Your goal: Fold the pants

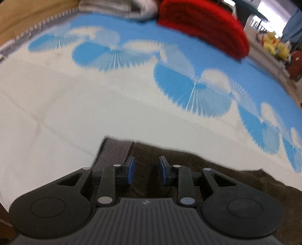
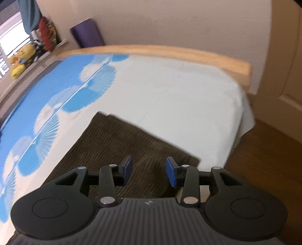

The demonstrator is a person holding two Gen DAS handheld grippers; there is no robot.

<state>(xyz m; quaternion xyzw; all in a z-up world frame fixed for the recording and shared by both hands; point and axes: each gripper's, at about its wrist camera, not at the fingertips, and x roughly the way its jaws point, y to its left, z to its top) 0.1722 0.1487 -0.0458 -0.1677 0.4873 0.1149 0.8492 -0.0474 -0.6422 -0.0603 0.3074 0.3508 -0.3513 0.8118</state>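
Pants (image 2: 120, 143), brown corduroy, lie flat on the bed (image 2: 179, 90), near its front edge, bare sheet beyond them. A red blanket (image 1: 203, 24) sits far across the bed. Left claw (image 1: 146, 172) and right claw (image 2: 149, 172) hover spread above the pants, pinching nothing.

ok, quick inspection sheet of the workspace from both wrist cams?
Surface: bed sheet, white with blue fan print, lightly creased.
Job's things: brown pants lying flat in a folded rectangle on the bed; grey waistband showing at one end.
Clutter: red blanket and grey fabric at the far side of the bed.
Grippers: left hand-held gripper open above the pants, nothing between the jaws; right hand-held gripper open, nothing held.
Cables: nothing seen.
Surroundings: wooden bed frame, wood floor, yellow plush toys on a ledge, purple roll against the wall.
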